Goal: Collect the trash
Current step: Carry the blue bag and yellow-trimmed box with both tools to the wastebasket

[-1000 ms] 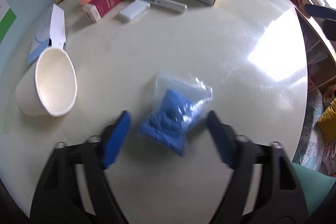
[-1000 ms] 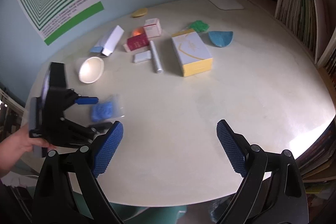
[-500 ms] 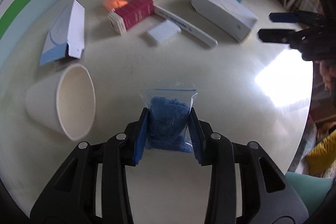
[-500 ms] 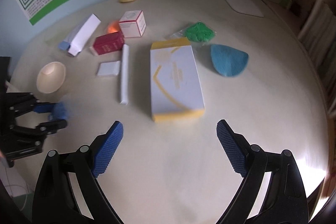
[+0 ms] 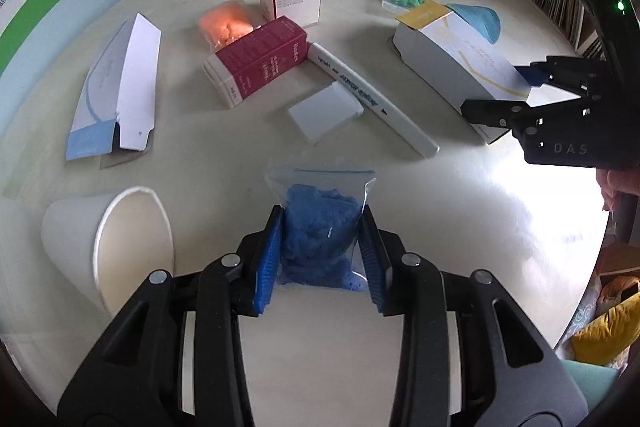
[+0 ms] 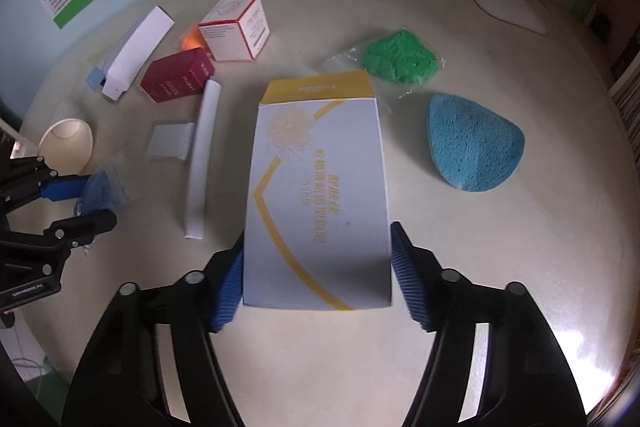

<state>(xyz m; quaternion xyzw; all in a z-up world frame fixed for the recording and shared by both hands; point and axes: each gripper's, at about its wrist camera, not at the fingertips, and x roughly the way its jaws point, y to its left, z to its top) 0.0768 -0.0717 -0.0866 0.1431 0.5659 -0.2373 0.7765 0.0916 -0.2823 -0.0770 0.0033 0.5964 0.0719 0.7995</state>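
Left gripper (image 5: 322, 255) pinches a bag of blue putty (image 5: 320, 227); right gripper (image 6: 316, 277) straddles a white and yellow box (image 6: 320, 183).

The left jaws are closed most of the way, with both blue pads pressed against the sides of the clear bag, which sits low over the round worktop (image 5: 460, 227) just beside a paper cup (image 5: 108, 247) lying on its side. The right jaws stand wide around the near end of the flat box; the left pad touches or nearly touches its edge, while a thin gap shows at the right pad, so no firm hold is visible. Beyond the box lie a bag of green putty (image 6: 400, 57) and a blue sponge (image 6: 472, 143). Left of the box are a long white carton (image 6: 202, 155), a dark red box (image 6: 178, 75) and a small white cube box (image 6: 236, 29).
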